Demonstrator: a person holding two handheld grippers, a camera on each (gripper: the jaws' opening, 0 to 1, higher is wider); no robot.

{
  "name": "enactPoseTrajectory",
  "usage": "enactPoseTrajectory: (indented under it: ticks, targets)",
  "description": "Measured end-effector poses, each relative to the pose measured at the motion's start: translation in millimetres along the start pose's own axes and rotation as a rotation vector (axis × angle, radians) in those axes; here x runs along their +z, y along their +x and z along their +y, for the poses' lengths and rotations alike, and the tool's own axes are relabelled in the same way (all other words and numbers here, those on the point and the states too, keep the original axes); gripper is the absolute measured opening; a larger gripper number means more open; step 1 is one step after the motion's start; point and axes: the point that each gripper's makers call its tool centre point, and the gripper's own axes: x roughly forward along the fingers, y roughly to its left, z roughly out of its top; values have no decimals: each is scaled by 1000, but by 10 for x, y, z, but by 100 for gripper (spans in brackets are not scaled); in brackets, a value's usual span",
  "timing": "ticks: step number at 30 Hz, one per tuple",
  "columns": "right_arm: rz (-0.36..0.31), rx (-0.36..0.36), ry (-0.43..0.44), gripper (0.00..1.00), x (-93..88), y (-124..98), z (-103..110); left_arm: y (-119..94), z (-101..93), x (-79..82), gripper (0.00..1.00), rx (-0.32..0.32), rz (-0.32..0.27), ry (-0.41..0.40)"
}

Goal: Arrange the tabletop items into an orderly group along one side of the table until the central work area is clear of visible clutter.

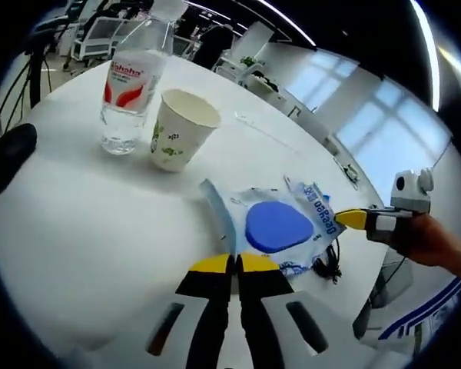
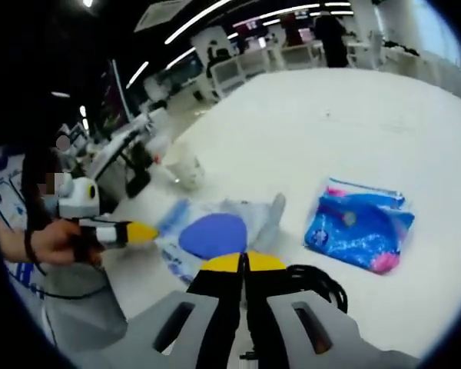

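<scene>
A clear plastic bag with a blue oval pad inside (image 1: 276, 227) lies near the edge of the white table (image 1: 84, 207). My left gripper (image 1: 234, 263) is shut, its yellow tips meeting on the bag's near edge. My right gripper (image 1: 353, 219) comes in from the right, held by a hand, its tip on the bag's printed end. In the right gripper view the same bag (image 2: 213, 234) sits just beyond my right gripper (image 2: 242, 263), shut at its edge, while my left gripper (image 2: 142, 232) touches the bag's left side.
A water bottle (image 1: 131, 84) and a paper cup (image 1: 177, 127) stand together farther back, with a black mouse (image 1: 11, 154) to the left. A blue tissue packet (image 2: 361, 227) lies to the right of the bag. A black cable (image 2: 315, 280) coils beside my right gripper.
</scene>
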Motion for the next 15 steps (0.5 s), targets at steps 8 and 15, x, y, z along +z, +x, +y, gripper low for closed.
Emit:
enactPoseTrajectory:
  ticks: [8,15]
  targets:
    - [25,-16,-95,0,186,149,-24,226,71,79,0,58,-25,-100]
    - [19,-37,-32,0,94,293,-208,374,48,176,0,77,-32,-118]
